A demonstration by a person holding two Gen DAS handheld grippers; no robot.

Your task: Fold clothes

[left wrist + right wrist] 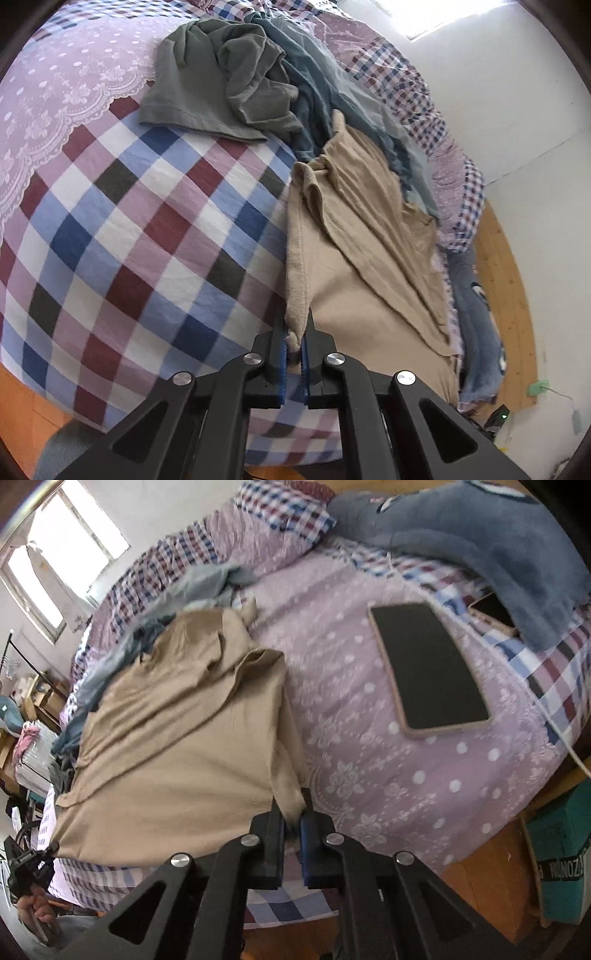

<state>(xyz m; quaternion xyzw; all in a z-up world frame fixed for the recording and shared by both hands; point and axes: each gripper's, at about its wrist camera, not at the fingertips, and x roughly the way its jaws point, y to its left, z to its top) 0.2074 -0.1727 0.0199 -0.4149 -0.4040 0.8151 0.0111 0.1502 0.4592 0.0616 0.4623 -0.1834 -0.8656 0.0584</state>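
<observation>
Both grippers, left (294, 341) and right (293, 818), have their fingers clamped on near corners of a wrinkled tan shirt (373, 266), spread on a checked and lilac bed (147, 229). Its long axis runs away toward crumpled green clothes (221, 77); a phone (428, 668) lies alongside, apart.

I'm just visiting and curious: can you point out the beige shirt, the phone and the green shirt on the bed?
beige shirt (177, 753): right wrist view, on its flat middle.
phone (428, 668): right wrist view, centre of its dark screen.
green shirt (199, 85): left wrist view, on its crumpled body.
</observation>
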